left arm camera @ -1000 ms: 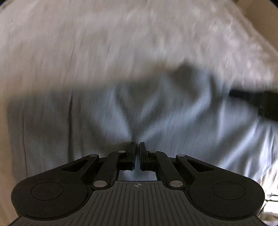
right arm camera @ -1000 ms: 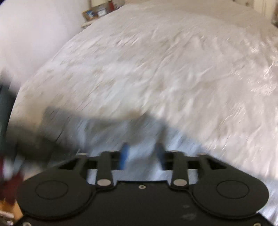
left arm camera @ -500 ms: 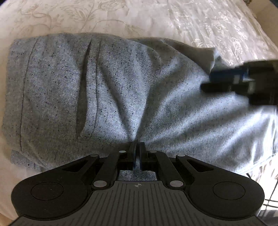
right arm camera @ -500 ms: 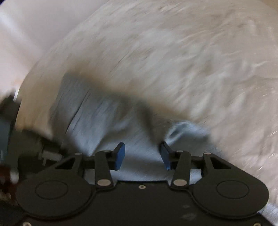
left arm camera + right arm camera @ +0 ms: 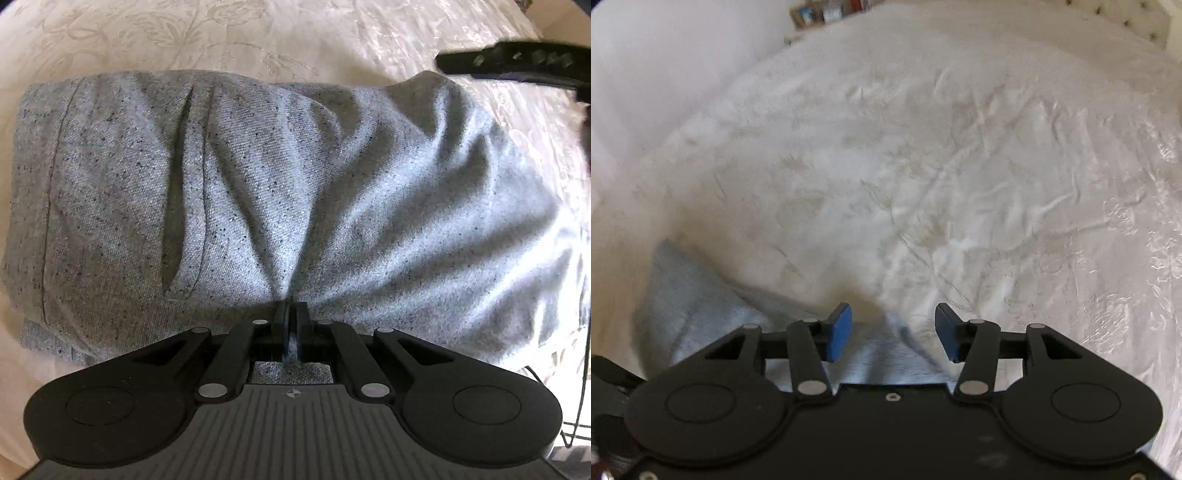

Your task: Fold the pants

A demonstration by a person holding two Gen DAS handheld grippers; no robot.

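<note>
Grey pants [image 5: 280, 192] lie folded on the bedspread [image 5: 258, 37], left gripper [image 5: 291, 325] pinching their six-o'clock edge; right gripper [image 5: 892, 332], gaping and empty, just widened at two o'clock.

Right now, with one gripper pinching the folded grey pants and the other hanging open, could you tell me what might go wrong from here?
1. The left gripper is shut on the near edge of the pants, and creases fan out from that pinch. Pulling further could drag the fold askew.
2. The right gripper has just been opening and holds nothing, so the far right corner is loose and may flop open.
3. The bedspread looks soft and rumpled; the fold could settle unevenly.
</note>
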